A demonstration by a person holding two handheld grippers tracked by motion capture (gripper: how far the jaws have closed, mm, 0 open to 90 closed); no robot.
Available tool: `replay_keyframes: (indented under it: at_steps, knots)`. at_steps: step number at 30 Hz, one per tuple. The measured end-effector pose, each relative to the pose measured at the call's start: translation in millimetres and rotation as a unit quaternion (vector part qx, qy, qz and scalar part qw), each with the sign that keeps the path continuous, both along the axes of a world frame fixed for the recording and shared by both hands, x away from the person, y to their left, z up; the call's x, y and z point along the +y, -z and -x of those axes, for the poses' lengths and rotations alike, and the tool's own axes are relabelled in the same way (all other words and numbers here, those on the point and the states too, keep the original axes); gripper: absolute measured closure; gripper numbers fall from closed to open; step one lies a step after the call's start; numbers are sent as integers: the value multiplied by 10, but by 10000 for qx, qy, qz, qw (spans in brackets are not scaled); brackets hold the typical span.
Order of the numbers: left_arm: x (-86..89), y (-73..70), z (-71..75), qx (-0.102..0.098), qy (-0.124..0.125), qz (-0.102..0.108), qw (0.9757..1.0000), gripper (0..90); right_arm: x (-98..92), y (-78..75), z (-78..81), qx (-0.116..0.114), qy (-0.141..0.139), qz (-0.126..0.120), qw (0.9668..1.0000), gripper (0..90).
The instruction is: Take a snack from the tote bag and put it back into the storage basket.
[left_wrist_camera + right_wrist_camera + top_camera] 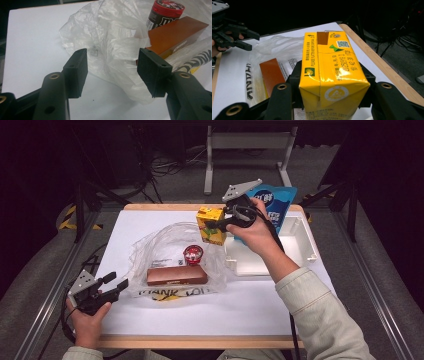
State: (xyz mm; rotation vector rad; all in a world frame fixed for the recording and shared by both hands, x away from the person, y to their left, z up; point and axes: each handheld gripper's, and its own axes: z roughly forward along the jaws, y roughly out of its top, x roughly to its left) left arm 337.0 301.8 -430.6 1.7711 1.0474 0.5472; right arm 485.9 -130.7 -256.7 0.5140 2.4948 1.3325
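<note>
A yellow drink carton (210, 225) hangs above the table between the plastic bag and the white tray, with my right gripper (218, 224) shut on it. In the right gripper view the carton (332, 75) sits squeezed between both jaws. A clear plastic bag (170, 251) lies spread on the white table; in it lie a brown box (176, 275) and a red-lidded jar (193, 254). My left gripper (116, 281) stands open at the table's near left, just short of the bag's edge (112, 55), with nothing between its fingers. The brown box (175, 35) and jar (166, 12) lie beyond.
A white tray (295, 245) stands at the right of the table under my right forearm. A blue pouch (275, 202) stands at the back right edge. Wooden table edges (200, 340) run along the front and back.
</note>
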Motion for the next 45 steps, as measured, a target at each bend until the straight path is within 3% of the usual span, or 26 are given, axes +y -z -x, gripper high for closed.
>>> replay_keyframes:
  at_steps: [24, 36, 45]
  knots:
    - [1, 4, -7, 8, -2, -19, 10000, 419, -608, -83, -60, -100, 523, -237, 9983, 537]
    - [1, 7, -2, 15, -25, 4, 10000, 420, -775, -13, -135, -92, 716, -258, 9971, 537]
    - [3, 8, 1, 22, -25, -3, 10000, 419, -794, 147, -186, -61, 755, -199, 9969, 537]
